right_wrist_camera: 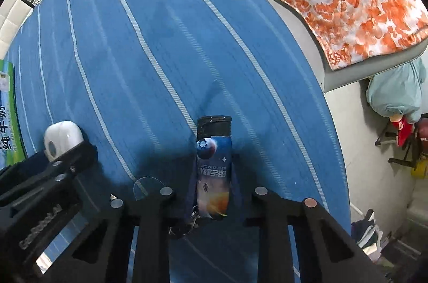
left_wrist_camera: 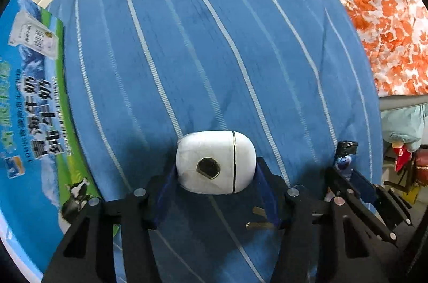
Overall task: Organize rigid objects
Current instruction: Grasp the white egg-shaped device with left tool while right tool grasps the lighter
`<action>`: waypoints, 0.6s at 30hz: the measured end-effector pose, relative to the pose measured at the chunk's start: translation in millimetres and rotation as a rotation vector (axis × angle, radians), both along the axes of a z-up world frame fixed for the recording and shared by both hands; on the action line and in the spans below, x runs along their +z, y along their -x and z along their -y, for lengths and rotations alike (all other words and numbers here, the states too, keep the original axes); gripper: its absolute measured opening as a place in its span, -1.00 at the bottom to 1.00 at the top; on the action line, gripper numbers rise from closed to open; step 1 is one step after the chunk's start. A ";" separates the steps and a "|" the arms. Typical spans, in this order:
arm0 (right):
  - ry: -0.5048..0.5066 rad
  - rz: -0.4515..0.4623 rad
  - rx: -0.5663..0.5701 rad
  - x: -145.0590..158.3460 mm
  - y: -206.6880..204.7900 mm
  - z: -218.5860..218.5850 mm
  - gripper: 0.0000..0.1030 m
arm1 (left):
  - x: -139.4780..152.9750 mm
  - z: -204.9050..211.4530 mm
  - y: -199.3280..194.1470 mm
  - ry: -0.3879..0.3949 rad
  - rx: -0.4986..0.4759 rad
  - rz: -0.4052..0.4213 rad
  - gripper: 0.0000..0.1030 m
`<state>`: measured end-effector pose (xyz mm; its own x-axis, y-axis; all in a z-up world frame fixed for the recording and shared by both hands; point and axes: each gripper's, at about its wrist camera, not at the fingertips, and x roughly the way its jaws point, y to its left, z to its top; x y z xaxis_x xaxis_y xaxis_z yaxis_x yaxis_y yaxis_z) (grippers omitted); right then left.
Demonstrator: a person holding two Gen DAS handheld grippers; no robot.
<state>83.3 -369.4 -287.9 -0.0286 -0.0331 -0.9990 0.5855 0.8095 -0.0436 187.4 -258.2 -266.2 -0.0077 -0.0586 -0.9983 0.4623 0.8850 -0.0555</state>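
Two grippers, both loaded: your left gripper [left_wrist_camera: 216,176] pinches a white oval charger [left_wrist_camera: 215,162], its metal prongs [left_wrist_camera: 258,218] half hidden behind one finger; your right gripper [right_wrist_camera: 214,184] clamps a space-print lighter [right_wrist_camera: 213,165], its base lost in shadow. Beyond lie the blue striped sheet [left_wrist_camera: 214,42] and a milk carton box [left_wrist_camera: 34,96], cut off at left.

Both views are evenly and fairly brightly lit from above, colours saturated. Strong fisheye distortion bows the blue striped bed cover [left_wrist_camera: 214,47] and leaves black corners. Soft dark shadows pool on the cover just ahead of each tool. The milk carton print [left_wrist_camera: 32,85] at the left rim is smeared and blurred; the centre is sharp, with mild glare on the white plug adapter [left_wrist_camera: 214,162]
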 end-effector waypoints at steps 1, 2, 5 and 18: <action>0.001 0.000 0.006 2.0 0.8 -1.6 -0.50 | 4.5 -1.6 1.3 0.008 -0.001 0.008 0.04; 0.005 0.009 0.007 5.8 2.6 -1.9 -0.50 | 12.8 -5.6 4.0 0.021 0.001 0.019 0.04; 0.028 0.050 0.029 27.9 11.8 -6.3 -0.50 | 35.4 -14.1 5.6 0.060 0.004 0.044 0.04; 0.087 0.273 0.215 162.3 16.7 -80.8 -0.50 | 154.9 -137.4 25.7 0.215 0.080 0.229 0.04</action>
